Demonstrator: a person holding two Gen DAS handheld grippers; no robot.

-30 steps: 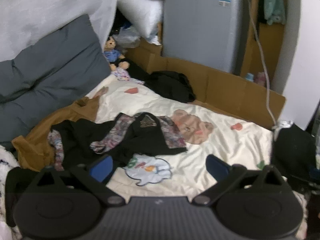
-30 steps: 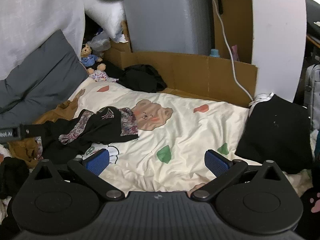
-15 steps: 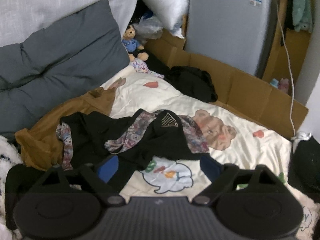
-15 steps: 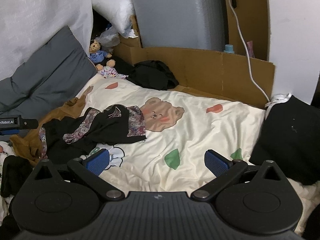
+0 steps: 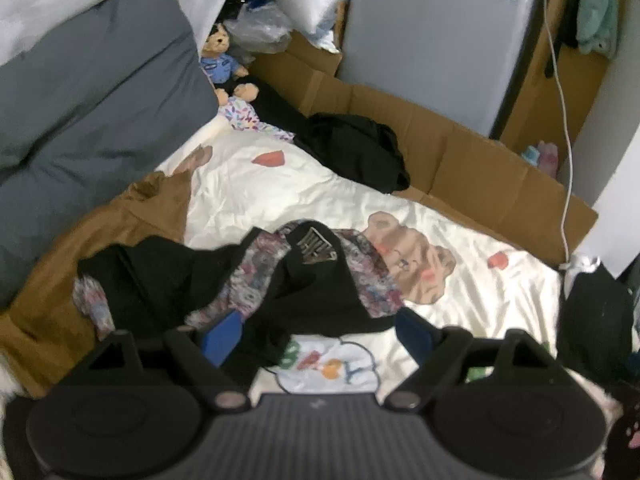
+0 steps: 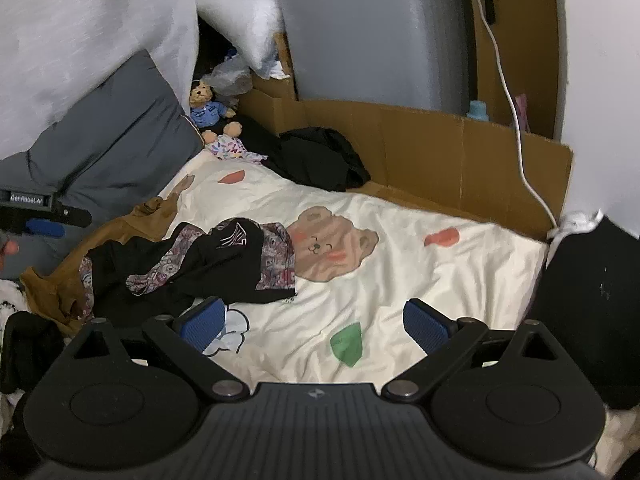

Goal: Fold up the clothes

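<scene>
Grippers both spread wide, holding nothing: left gripper (image 5: 318,334) hangs right over the crumpled black garment with paisley lining (image 5: 308,280), which sits just ahead between its blue pads. Right gripper (image 6: 316,320) hovers above the cream cartoon-bear bedsheet (image 6: 400,280), the garment ahead-left, a brown cloth (image 6: 120,236) beyond it.

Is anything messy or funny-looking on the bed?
Yes. A black garment with patterned lining lies crumpled, partly over the bear print on the cream blanket. Brown clothing is bunched beside it, and another black garment is heaped against the cardboard.
</scene>
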